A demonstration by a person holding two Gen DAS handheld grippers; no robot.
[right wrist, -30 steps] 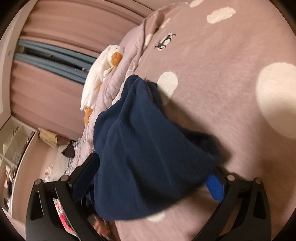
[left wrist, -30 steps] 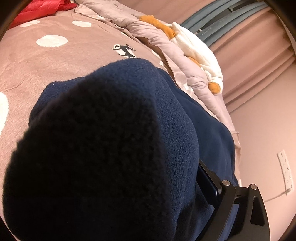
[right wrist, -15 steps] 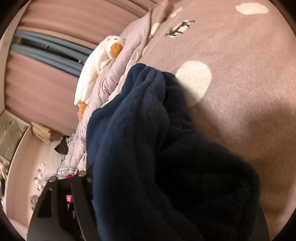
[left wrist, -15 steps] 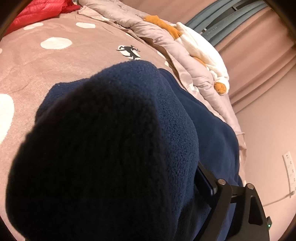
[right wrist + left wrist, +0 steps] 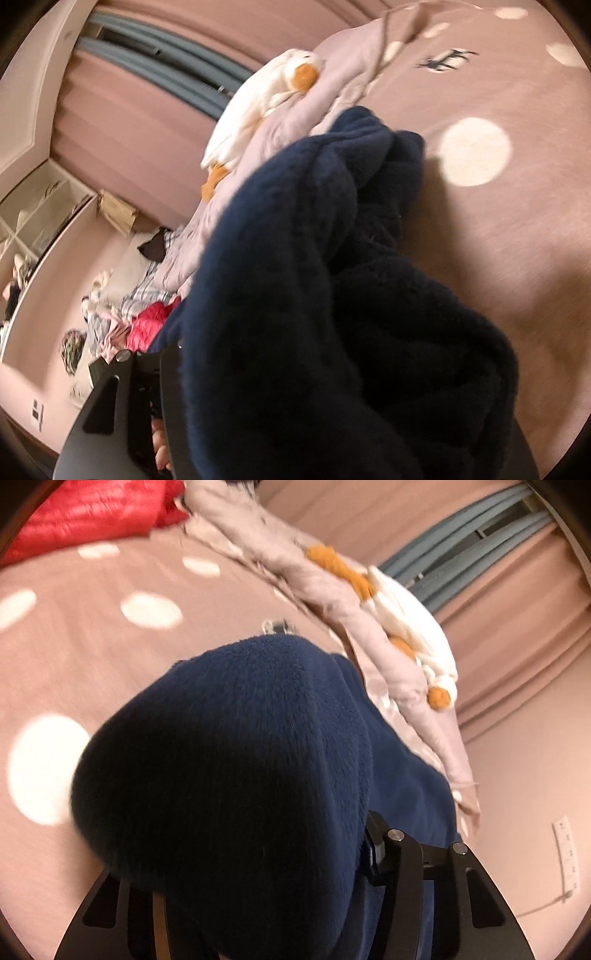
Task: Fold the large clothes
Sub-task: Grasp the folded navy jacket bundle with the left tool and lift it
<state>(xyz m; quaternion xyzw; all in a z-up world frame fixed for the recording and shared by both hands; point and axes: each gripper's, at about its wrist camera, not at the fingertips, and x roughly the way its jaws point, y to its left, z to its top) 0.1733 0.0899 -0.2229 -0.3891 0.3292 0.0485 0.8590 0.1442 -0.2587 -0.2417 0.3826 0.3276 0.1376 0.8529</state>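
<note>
In the left wrist view, a red padded item (image 5: 85,513) lies at the far left on the bed (image 5: 74,657), whose pinkish-brown cover carries white dots. The navy fleece garment (image 5: 236,775) bulges up in the near middle, draped over the left gripper (image 5: 266,904); its fingers are buried in the cloth, so whether they are apart or together cannot be told. To the right, a bunched pale quilt (image 5: 406,686) runs along the bed edge with a white and orange plush toy (image 5: 410,624) on it, and curtains (image 5: 517,609) hang beyond. In the right wrist view, shelves (image 5: 33,221) stand at far left, then the plush toy (image 5: 258,103) on the quilt (image 5: 236,199). The garment (image 5: 351,314) heaps over the right gripper (image 5: 258,424), hiding the fingers; their state cannot be told. The dotted bed (image 5: 517,240) lies right.
</note>
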